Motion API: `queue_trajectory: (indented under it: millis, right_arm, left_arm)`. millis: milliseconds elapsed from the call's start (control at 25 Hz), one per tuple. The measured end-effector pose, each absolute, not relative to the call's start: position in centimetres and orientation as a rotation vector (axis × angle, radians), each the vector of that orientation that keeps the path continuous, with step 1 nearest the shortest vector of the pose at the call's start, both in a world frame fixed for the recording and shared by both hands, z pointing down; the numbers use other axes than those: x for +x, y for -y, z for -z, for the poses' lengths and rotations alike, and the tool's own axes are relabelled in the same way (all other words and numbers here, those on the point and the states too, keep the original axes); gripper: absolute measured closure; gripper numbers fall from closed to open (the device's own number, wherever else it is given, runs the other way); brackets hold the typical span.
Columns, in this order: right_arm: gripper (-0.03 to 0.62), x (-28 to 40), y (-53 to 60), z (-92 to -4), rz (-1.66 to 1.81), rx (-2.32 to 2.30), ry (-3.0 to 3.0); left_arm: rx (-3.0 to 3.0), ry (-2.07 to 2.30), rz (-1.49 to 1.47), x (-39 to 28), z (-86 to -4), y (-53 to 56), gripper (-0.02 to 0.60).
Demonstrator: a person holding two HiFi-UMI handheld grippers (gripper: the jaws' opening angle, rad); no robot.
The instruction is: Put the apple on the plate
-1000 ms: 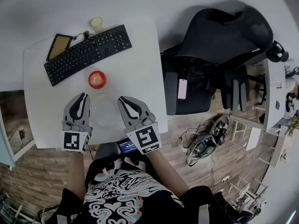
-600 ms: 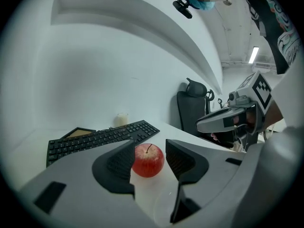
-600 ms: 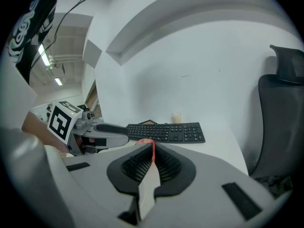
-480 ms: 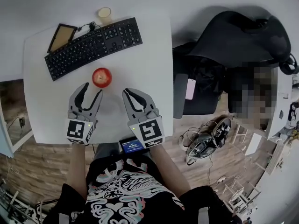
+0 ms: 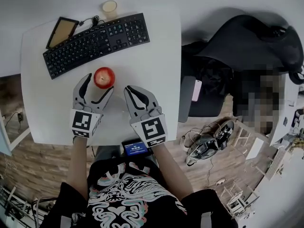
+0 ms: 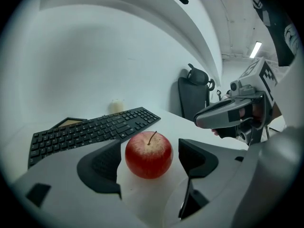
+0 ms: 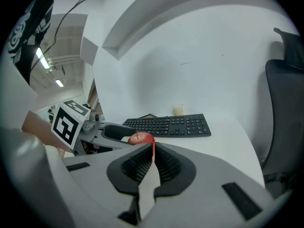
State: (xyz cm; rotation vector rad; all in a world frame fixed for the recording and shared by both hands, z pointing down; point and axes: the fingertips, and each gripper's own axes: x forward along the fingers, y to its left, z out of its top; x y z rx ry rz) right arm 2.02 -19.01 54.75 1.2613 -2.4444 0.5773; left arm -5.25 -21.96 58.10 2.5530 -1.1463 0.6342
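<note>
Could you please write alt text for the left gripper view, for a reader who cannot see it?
A red apple stands on a white table between the left tongs, whose jaws have just been opening and touch it on neither side. Behind it lies a black keyboard; the right tongs show at the right.

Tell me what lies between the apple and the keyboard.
Nothing but bare white table lies between the apple and the keyboard; the head view shows it.
</note>
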Motion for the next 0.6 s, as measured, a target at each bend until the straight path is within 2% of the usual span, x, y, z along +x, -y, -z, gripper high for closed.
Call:
queue_trajectory:
  millis: [600]
  right_arm:
    - [0.562, 2.3, 20.2, -55.8, -0.652, 1.263, 2.456]
  left_arm:
    - [2.568, 1.056, -0.666, -3.8, -59.6, 23.4, 0.218]
